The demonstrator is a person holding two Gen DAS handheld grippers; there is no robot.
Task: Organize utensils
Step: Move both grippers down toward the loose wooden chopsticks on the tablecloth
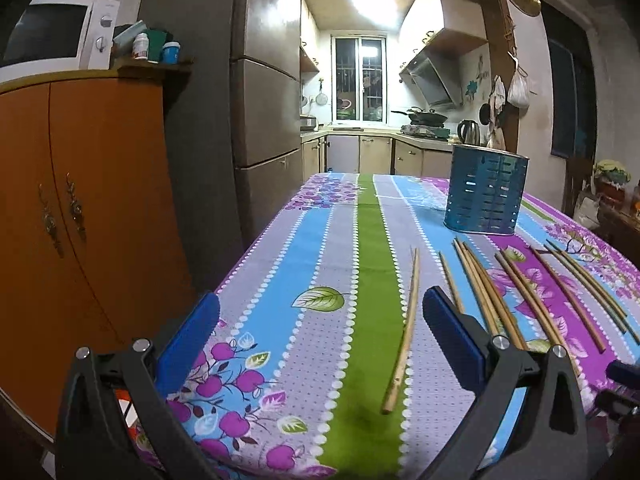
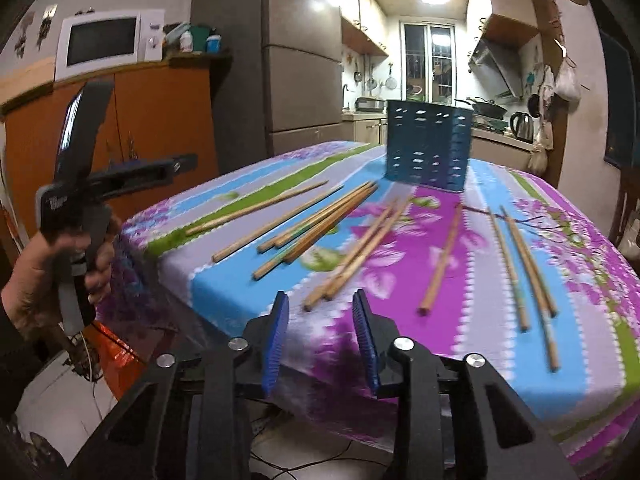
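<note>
Several wooden chopsticks (image 2: 320, 220) lie scattered on the flowered, striped tablecloth (image 2: 392, 320). Behind them a blue perforated utensil holder (image 2: 428, 148) stands upright. My right gripper (image 2: 321, 296) hovers at the table's near edge, just short of a pair of chopsticks, its jaws a narrow gap apart with nothing between them. My left gripper (image 1: 323, 298) is open wide over the table's near left part. A single chopstick (image 1: 404, 332) lies on the cloth between its fingers, untouched. The other chopsticks (image 1: 520, 292) lie to its right, and the holder (image 1: 486, 192) stands beyond them.
An orange cabinet (image 1: 80, 200) with a microwave (image 1: 52, 36) on top stands left of the table, with a tall fridge (image 1: 256, 80) behind it. In the right wrist view a hand (image 2: 40, 264) holds the left gripper's handle off the table's left edge. A kitchen lies beyond.
</note>
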